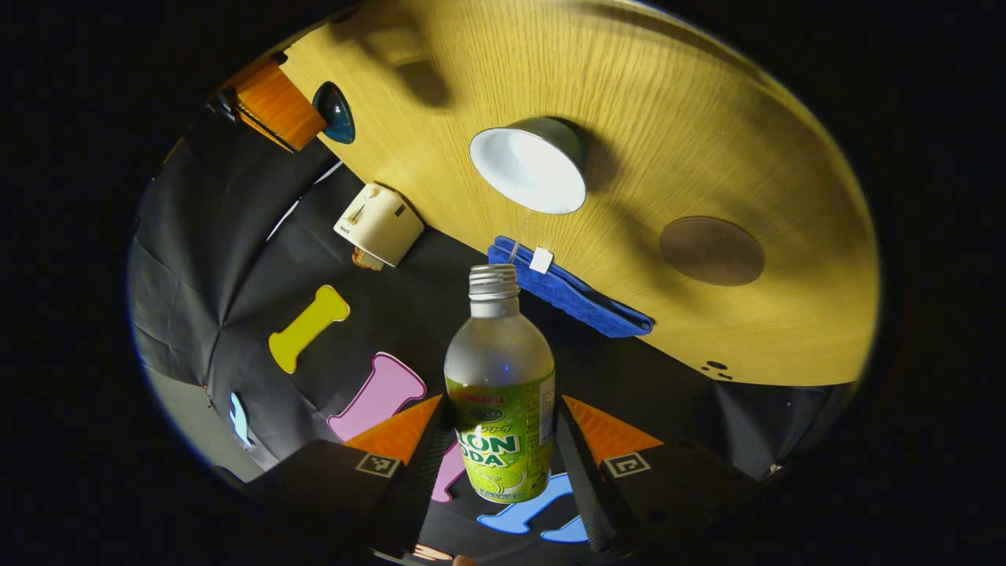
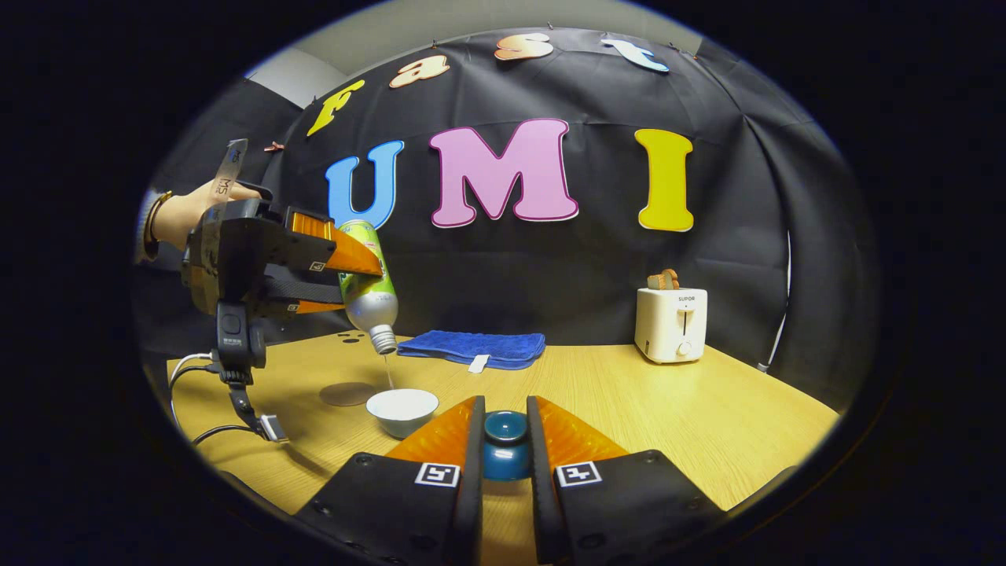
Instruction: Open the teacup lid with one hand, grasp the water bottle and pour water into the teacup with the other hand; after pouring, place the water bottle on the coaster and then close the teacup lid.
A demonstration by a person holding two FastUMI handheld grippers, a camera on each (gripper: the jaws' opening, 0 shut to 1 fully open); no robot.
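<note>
Right gripper view, from left to right: your left gripper (image 2: pixel 346 287) clamps the water bottle (image 2: pixel 368 292) tilted neck-down at 10 o'clock, a thin stream falling into the teacup (image 2: pixel 402 409) below; the coaster (image 2: pixel 348 393) lies just beside the cup at its 9 o'clock. Keep the mouth over the cup's middle and tilt slowly. Your right gripper (image 2: pixel 503 448) pinches the teacup lid (image 2: pixel 504 444); hold it level, clear of the stream.

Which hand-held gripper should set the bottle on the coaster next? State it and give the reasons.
Left. The left hand-held gripper already clamps the water bottle, tipped over the teacup, with the coaster right beside the cup. The right hand-held gripper is occupied holding the lid.
</note>
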